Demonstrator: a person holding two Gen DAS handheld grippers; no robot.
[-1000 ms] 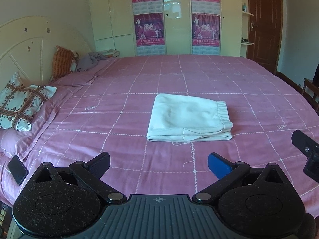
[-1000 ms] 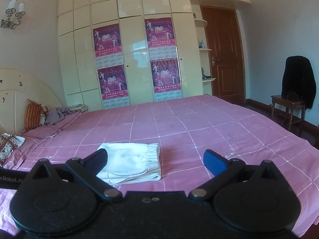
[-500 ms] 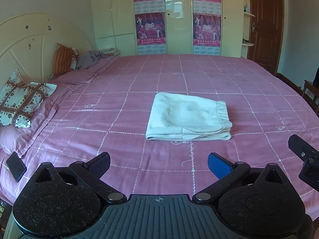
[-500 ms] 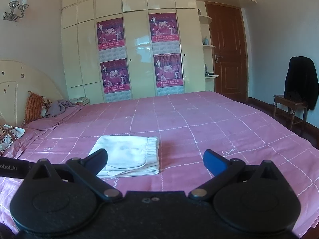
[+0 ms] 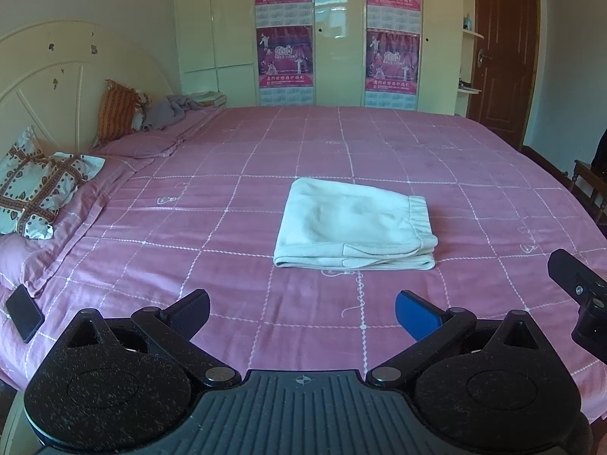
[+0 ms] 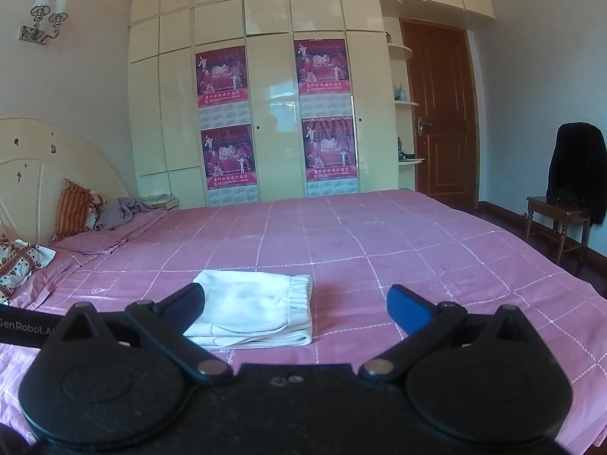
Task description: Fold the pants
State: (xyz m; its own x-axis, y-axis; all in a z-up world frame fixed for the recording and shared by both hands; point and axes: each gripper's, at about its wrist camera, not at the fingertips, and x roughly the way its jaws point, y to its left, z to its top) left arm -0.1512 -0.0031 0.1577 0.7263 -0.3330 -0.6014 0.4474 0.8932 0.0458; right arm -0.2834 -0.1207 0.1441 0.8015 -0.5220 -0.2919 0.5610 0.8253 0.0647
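Cream-white and folded into a compact rectangle, the pants (image 5: 354, 225) lie flat near the middle of the pink checked bedspread (image 5: 227, 174), their gathered elastic waistband turned toward the right side of the bed and the stacked folded edges facing you. Your left gripper (image 5: 301, 309) hovers over the near part of the bed with its fingers spread wide and nothing between them, well short of the pants. Your right gripper (image 6: 294, 301) is likewise released, jaws wide apart and empty; in its view the black left finger overlaps the near left corner of the pants (image 6: 254, 313), but you cannot tell from this angle whether it touches the cloth, and the left camera shows a part of the right gripper (image 5: 580, 284) at the far right edge, apart from the garment. A black phone (image 5: 23, 313) lies at the left edge of the bed near you. Patterned pillows (image 5: 38, 193) and an orange striped cushion (image 5: 115, 112) sit against the cream headboard (image 5: 57, 72) on the left. Behind the bed stands a cream wardrobe (image 6: 265, 113) with magenta posters (image 6: 222, 76) on its doors, a brown door (image 6: 440, 113) to its right, and a dark jacket (image 6: 576, 170) draped over a wooden chair (image 6: 554, 216).
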